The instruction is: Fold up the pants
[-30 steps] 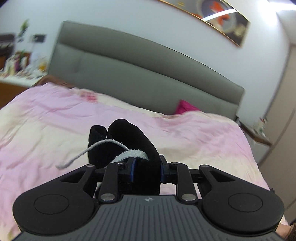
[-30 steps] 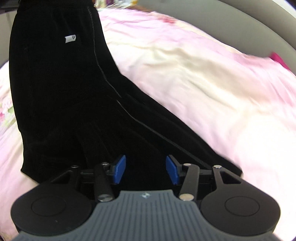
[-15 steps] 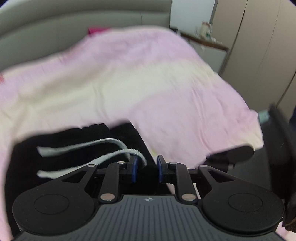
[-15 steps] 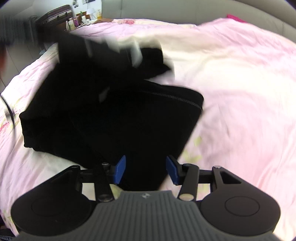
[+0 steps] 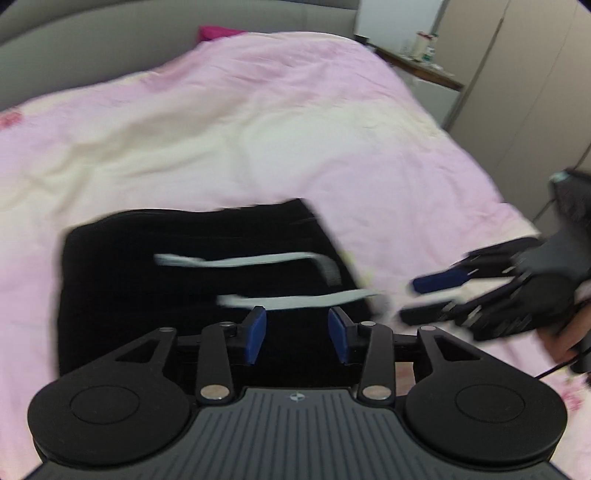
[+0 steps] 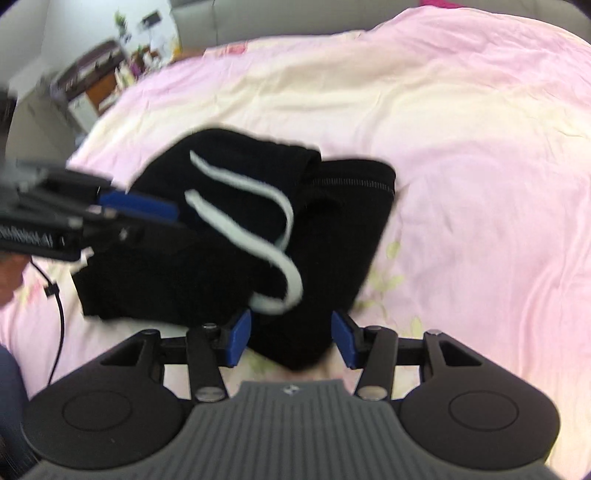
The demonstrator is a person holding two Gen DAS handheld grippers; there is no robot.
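The black pants (image 5: 184, 277) lie in a folded bundle on the pink bed (image 5: 258, 129), with two white drawstrings (image 5: 258, 260) across the top. My left gripper (image 5: 297, 332) hovers over the bundle's near edge. Its jaws are opening and the blue pads press on nothing. In the right wrist view the pants (image 6: 332, 221) and drawstrings (image 6: 258, 240) sit just ahead of my right gripper (image 6: 291, 339), which is open with the bundle's near corner lying between its pads. The left gripper (image 6: 173, 218) reaches in from the left, and the right gripper (image 5: 410, 299) shows at the left view's right edge.
A grey headboard (image 5: 110, 48) and a magenta pillow (image 5: 218, 31) are at the far end of the bed (image 6: 480, 147). A bedside table (image 5: 424, 62) and wardrobe doors (image 5: 535, 92) stand to the right. A cluttered desk (image 6: 96, 74) is far left. A cable (image 6: 59, 321) trails there.
The left gripper came down from the air with the pants' waist, laid it over the rest of the pants and opened off the fabric. The right gripper stayed open.
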